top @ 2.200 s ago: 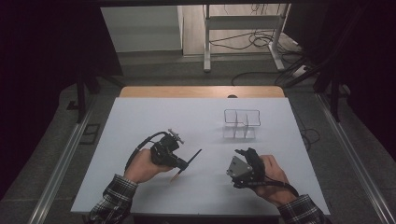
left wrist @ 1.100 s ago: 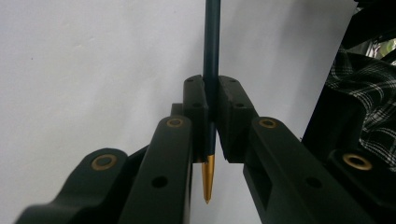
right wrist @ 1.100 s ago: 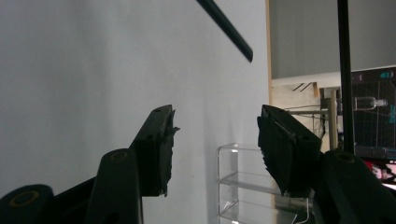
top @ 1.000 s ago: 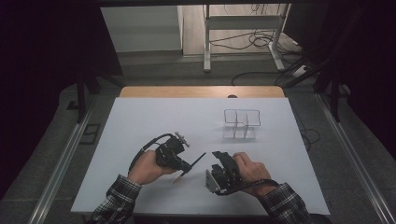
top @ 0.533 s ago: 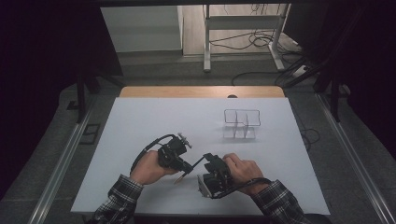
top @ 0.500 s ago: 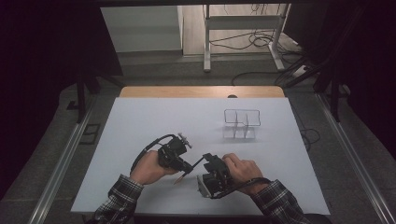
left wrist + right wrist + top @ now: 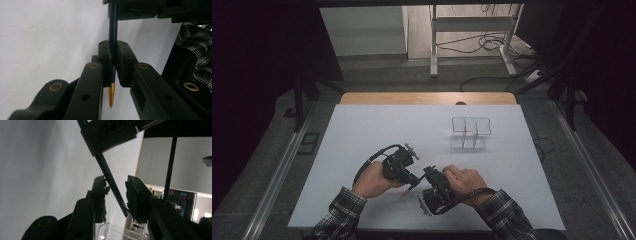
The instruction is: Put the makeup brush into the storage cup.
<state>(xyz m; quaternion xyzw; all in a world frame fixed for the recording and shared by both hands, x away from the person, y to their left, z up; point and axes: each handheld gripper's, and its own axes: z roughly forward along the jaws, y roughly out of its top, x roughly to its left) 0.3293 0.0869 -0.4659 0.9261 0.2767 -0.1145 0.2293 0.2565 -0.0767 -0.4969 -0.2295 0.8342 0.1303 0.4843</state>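
**Two tools meet over a dark pen at the near edge of the desk**

A person in a plaid shirt leans over the white desk [image 7: 362, 130], a two-jaw tool in each hand, both held close together near the front edge. The left tool [image 7: 411, 181] is closed tight on a slim dark pen [image 7: 112, 37]: in the left gripper view the two black pads press against the barrel from either side, and the pen's gold tip [image 7: 111, 96] pokes out below them, toward the camera. The barrel runs on upward from the pads into the black body of the other tool at the top of that view.

The right tool [image 7: 424, 190] sits just beside the left one, its jaws around the far end of the same pen. In the right gripper view the barrel slants down between the two pads; its lower end lies against the right-hand pad while a gap shows on the left-hand side. These jaws have just been closing with the pen between them, and they are not yet clamped on it from both sides.

From the high view the pen shows as a short dark line bridging the two tools, raised off the desk. A clear, divided holder [image 7: 470, 133] stands well apart, toward the far right of the desk.
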